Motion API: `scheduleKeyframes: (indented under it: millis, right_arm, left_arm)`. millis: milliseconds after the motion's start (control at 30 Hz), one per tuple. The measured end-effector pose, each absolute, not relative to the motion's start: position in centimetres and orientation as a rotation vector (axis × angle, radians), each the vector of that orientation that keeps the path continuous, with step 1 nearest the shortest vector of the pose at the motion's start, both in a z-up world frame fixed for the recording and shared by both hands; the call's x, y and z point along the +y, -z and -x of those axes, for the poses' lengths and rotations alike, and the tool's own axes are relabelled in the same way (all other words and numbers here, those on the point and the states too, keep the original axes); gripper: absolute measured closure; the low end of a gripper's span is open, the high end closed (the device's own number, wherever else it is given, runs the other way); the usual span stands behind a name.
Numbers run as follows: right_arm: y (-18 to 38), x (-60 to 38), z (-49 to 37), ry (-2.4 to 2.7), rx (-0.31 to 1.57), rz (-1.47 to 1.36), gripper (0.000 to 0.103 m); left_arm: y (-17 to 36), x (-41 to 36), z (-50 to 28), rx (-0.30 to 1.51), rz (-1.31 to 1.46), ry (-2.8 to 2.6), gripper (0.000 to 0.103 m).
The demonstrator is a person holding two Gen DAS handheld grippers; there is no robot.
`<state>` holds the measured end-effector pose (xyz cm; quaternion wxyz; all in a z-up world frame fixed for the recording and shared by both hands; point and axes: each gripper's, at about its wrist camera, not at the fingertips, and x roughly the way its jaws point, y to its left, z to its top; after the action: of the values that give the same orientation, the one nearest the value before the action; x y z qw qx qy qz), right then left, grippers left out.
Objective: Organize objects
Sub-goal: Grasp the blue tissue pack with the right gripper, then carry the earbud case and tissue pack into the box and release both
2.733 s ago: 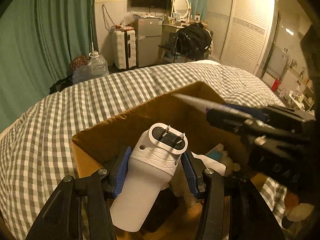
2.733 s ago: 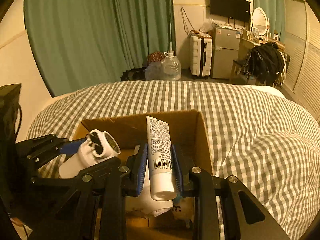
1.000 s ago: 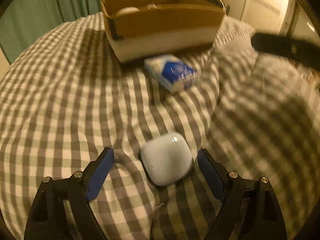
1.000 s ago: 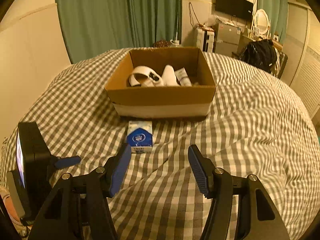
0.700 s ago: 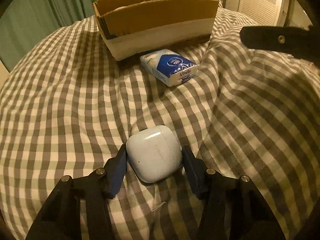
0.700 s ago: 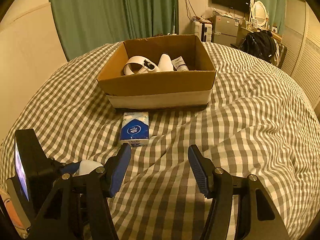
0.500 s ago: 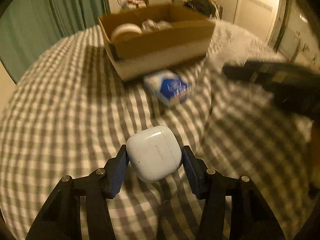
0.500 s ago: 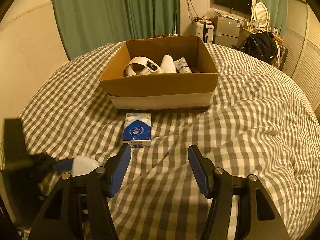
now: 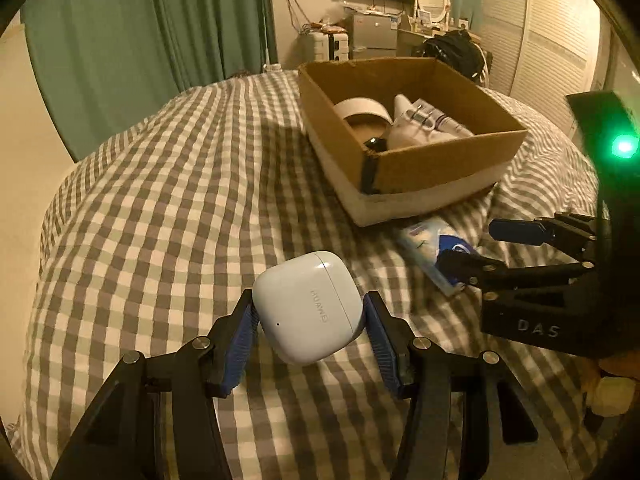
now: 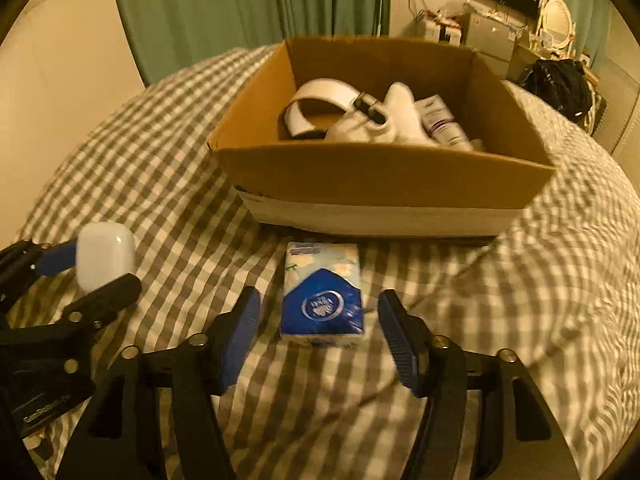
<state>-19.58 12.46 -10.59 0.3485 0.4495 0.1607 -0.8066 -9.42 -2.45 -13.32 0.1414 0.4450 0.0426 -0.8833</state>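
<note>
**Earbud case held, tissue pack on the bed**

Left wrist view: the left hand-held gripper point(image 9: 308, 320) is clamped on a white earbud case point(image 9: 307, 306), held up above the checked bed point(image 9: 160, 208). A cardboard box point(image 9: 440, 160) sits further back on the bed.

Right wrist view: the right hand-held gripper point(image 10: 318, 316) has its fingers wide apart, one on each side of a blue tissue pack point(image 10: 322, 294). The pack lies on the bed just in front of the box.

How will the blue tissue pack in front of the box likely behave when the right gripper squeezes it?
The tissue pack looks like a soft wrapper, so it probably dents and feels light. Lying flat on the bedspread, it shouldn't roll. The open right gripper straddles it.
</note>
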Motion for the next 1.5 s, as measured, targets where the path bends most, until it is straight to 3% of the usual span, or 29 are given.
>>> scheduleKeyframes:
  millis: [267,300,333,533,1067,1500]
  right_arm:
    - [14.4,10.5,20.9,2.047,0.481,-1.28,0.032]
    - [14.7,10.5,20.9,2.043,0.482,-1.291,0.035]
    - [14.9,10.6,20.8,2.042,0.481,-1.297,0.052]
    - [14.0,11.8,19.1,2.094,0.463,-1.245,0.052]
    - [7.5,16.6,8.7,2.139,0.41,-1.061,0.053]
    - [-3.6,16.7,13.4,2.257,0.387,-0.78,0.053]
  left_arm:
    - [14.9,-4.0,9.5,0.168,-1.325,2.523,0.048]
    - [15.0,-4.1,9.4,0.172,-1.328,2.52,0.048]
    - [15.0,-4.1,9.3,0.175,-1.33,2.517,0.048]
    - [14.9,-3.9,8.8,0.167,-1.321,2.508,0.048]
    - [9.4,-2.6,6.3,0.174,-1.217,2.594,0.048]
    - [-0.6,-2.3,11.2,0.085,-0.968,2.738,0.048]
